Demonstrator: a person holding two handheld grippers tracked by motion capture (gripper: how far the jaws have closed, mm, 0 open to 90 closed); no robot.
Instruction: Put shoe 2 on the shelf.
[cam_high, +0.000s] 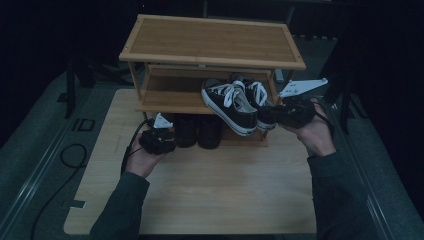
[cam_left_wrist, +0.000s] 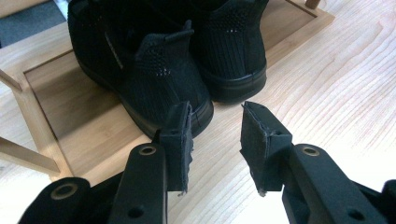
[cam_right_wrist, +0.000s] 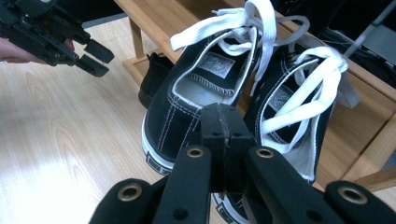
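A pair of black canvas sneakers with white laces (cam_high: 231, 106) (cam_right_wrist: 187, 107) stands on the middle shelf of a bamboo shoe rack (cam_high: 210, 40), heels jutting over the shelf's front edge. My right gripper (cam_high: 274, 112) (cam_right_wrist: 224, 135) is shut, pads pressed flat together, right at the two heels; nothing shows between the pads. A pair of black knit shoes (cam_high: 197, 131) (cam_left_wrist: 163, 79) stands on the bottom shelf, heels toward me. My left gripper (cam_high: 169, 135) (cam_left_wrist: 215, 135) (cam_right_wrist: 97, 59) is open just behind the left knit shoe's heel, not touching it.
The rack stands at the far side of a light wooden table (cam_high: 215, 185). Its top shelf is bare, and so is the left half of the middle shelf (cam_high: 165, 92). A black cable (cam_high: 50, 195) trails over the floor at the left.
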